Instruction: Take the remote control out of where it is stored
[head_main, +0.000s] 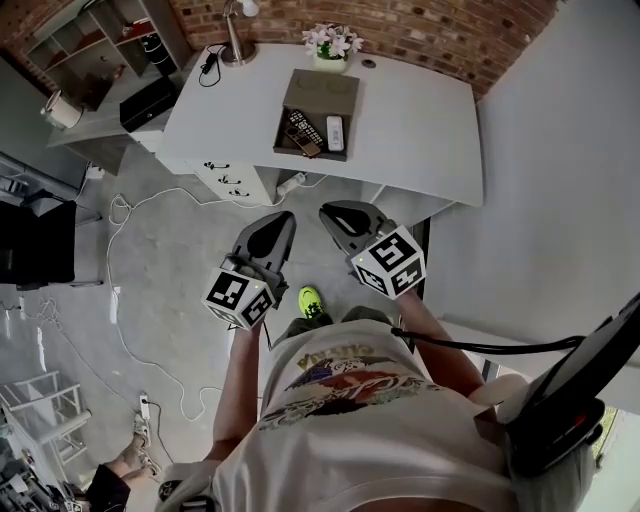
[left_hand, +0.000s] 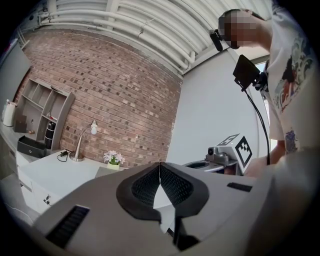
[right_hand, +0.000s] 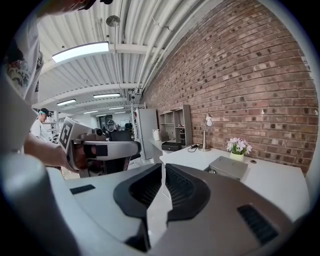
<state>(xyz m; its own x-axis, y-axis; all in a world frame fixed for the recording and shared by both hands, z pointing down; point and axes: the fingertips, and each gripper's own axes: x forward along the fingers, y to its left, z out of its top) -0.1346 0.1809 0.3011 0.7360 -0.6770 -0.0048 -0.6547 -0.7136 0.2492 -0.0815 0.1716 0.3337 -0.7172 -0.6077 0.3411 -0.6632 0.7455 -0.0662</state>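
Observation:
A grey storage box (head_main: 318, 112) lies open on the white desk (head_main: 420, 120). Inside it are a black remote control (head_main: 301, 130) and a white one (head_main: 335, 132). Both grippers hang over the floor in front of the desk, well short of the box. My left gripper (head_main: 284, 222) has its jaws together with nothing between them, as its own view shows (left_hand: 160, 165). My right gripper (head_main: 329, 214) sits beside it, jaws likewise together and empty (right_hand: 162, 165). In the right gripper view the box (right_hand: 229, 166) shows as a low grey slab, its contents mostly hidden.
A flower pot (head_main: 332, 45) and a desk lamp (head_main: 236, 35) stand at the desk's back edge by the brick wall. Drawers (head_main: 228, 178) are under the desk's left end. Cables (head_main: 130, 215) trail over the floor; a grey shelf unit (head_main: 95, 45) stands at the far left.

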